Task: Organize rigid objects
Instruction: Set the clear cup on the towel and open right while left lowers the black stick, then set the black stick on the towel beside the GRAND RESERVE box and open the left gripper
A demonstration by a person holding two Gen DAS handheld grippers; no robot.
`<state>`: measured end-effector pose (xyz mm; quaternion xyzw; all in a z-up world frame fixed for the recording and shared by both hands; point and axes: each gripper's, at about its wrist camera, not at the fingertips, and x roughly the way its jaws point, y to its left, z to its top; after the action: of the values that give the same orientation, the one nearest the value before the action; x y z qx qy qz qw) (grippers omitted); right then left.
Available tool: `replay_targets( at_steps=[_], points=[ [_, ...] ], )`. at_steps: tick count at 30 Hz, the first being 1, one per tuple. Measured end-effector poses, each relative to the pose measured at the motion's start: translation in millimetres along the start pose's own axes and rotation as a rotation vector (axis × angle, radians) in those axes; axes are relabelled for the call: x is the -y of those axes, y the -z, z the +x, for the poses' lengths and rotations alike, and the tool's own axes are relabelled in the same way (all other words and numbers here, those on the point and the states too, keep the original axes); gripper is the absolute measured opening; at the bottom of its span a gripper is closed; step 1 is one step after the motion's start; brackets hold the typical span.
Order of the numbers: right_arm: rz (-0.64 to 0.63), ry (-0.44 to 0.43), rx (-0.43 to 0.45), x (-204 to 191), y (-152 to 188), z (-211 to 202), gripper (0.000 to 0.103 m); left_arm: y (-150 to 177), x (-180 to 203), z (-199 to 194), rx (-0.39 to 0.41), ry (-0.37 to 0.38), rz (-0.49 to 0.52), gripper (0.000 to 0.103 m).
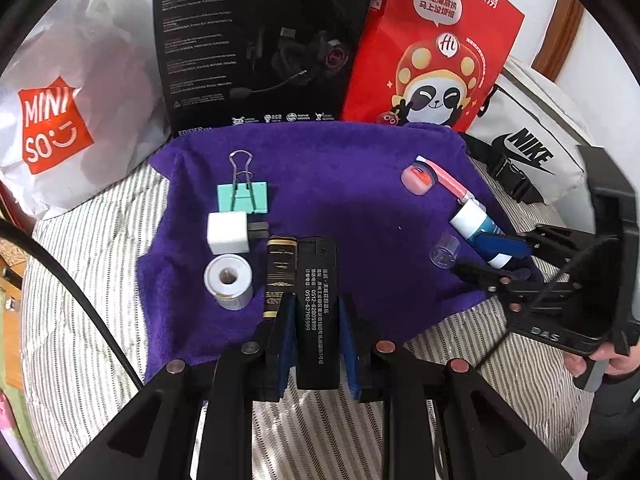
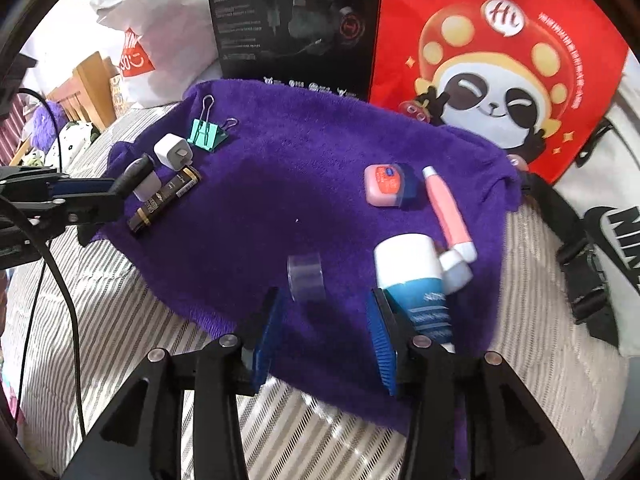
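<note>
Left gripper (image 1: 316, 312) had its fingers pinching the black lighter (image 1: 316, 304) near the towel's (image 1: 340, 184) front edge; right gripper's (image 2: 324, 316) fingers were spread around a clear cap (image 2: 305, 276).

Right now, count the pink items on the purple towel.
2, both on the right side of the towel: a small pink jar and a pink tube just right of it. None looks hidden.

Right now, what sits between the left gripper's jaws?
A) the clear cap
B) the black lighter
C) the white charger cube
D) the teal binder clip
B: in the left wrist view the black lighter lies lengthwise between the left gripper jaws, with the white charger cube and teal binder clip farther off.
</note>
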<state>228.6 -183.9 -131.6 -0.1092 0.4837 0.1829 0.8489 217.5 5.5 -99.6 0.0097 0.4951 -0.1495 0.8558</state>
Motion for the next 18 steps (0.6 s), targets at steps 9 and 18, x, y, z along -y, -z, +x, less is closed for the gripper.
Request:
replay_targets(
  at_steps=[9,18],
  points=[
    [0.09,0.024,0.06,18,25,-44,0.044,-9,4,27,-0.042,0.023,-0.005,0.021],
    [0.167,-0.001,0.076,22,60,-71,0.044,-14,11,53,-0.061,-0.004,0.018,0.021]
  ],
)
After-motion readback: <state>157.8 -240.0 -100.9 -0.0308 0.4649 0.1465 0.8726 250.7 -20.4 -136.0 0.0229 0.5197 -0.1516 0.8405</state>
